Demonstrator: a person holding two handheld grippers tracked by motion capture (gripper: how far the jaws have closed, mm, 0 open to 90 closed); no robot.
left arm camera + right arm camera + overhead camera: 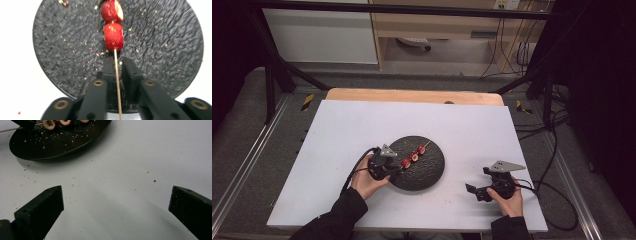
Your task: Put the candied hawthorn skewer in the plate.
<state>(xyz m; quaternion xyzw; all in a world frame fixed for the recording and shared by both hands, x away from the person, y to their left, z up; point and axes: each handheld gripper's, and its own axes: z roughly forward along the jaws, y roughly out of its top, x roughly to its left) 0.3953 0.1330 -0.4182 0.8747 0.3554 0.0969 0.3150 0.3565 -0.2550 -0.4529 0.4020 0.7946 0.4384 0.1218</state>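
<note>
My left gripper (pixel 116 72) pinches the thin stick (pixel 117 82); it might snap, dropping berries (pixel 113 36) off the plate (pixel 62 50). My right gripper (pixel 116 202) is spread wide.

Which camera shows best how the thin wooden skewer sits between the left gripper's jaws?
The left gripper view: the thin wooden skewer runs up between the left gripper's closed-in black jaws to the red fruit pieces. The high view shows it small over the round black plate; the right gripper view catches its end.

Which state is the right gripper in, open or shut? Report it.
Open. The right gripper has its jaws spread wide over the bare white table, nothing between them.
</note>
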